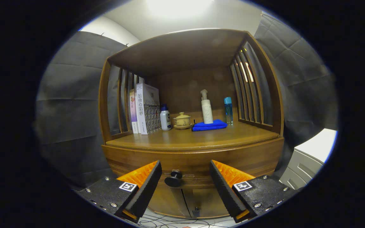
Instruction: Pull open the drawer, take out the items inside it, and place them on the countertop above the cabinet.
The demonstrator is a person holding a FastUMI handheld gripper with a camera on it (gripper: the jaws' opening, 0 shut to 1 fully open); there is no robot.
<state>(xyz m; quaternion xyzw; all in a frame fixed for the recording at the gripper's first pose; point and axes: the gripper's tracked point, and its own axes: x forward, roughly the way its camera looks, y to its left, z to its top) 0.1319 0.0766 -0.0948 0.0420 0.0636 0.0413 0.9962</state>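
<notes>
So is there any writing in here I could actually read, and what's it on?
"社会心理学": spine of the white book.
Pink book, white bottle, pump bottle, blue bottle: print too small to read.
The gripper is open, its fingers either side of the drawer knob, not touching it.

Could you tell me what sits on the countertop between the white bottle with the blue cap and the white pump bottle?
In the gripper view, a small yellowish lidded cup on a saucer sits between the blue-capped bottle and the pump bottle.
</notes>
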